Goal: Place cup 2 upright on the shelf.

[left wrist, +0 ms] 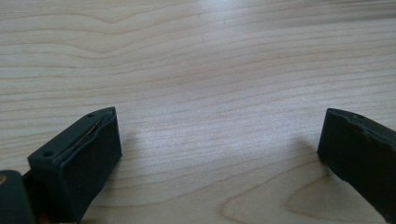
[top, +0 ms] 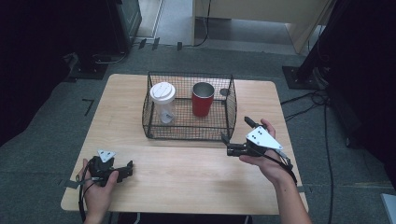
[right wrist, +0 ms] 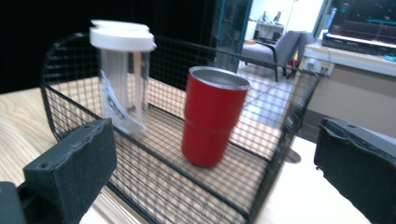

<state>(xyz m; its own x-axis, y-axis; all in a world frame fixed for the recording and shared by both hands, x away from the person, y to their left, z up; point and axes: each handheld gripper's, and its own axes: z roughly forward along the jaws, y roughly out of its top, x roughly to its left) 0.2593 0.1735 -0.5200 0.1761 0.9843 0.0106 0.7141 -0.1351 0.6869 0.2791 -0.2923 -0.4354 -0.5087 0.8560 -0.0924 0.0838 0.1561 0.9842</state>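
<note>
The right gripper (top: 235, 133) gapes wide and empty, level, aimed at the basket (top: 154, 126); ahead stand one red cup (right wrist: 213, 122) and one clear bottle (right wrist: 123, 77). The left gripper (top: 125, 170), wide and empty, lies low on the table (left wrist: 201, 60).

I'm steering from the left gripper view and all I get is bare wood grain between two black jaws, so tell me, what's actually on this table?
Observer: A black wire mesh basket sits toward the far side of the light wooden table.
Operator: Anything inside it?
Observer: Two upright things: a clear plastic tumbler with a white lid on its left and a red metal cup with a silver rim on its right, standing apart.
Operator: Where's the other gripper?
Observer: The right gripper is held near the basket's front right corner, jaws wide apart, and its own view looks at the red cup.
Operator: And mine?
Observer: The left gripper is low near the table's front left, jaws apart, holding nothing.
</note>
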